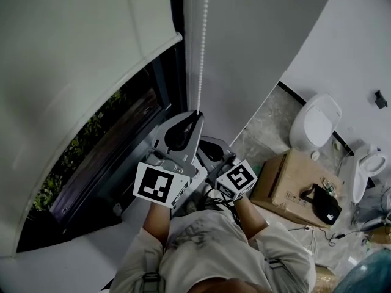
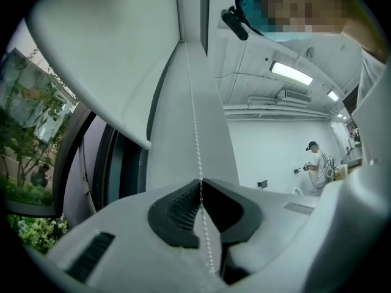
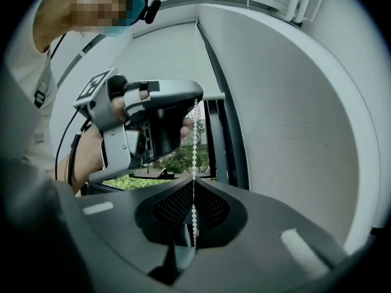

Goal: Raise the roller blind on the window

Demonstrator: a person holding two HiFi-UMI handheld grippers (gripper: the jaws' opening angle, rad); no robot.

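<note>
In the head view the white roller blind (image 1: 79,47) fills the upper left of the frame. Its bottom bar slants across the window (image 1: 104,145), leaving the dark glass and some green foliage uncovered in the left middle. Just right of the blind, a white bead chain (image 1: 200,41) hangs straight down from the top centre.

The left gripper (image 2: 200,182) sits at the centre of the frame. In its own view its jaws are pressed together on the chain, which passes between the dark ribbed pads (image 2: 180,209). Just below and to the right, the right gripper (image 3: 193,185) is also clamped on the same chain, lower down, with the left gripper above it in the right gripper view.

At the right of the head view a cardboard box (image 1: 287,182) stands on the floor near a white toilet (image 1: 314,124).
</note>
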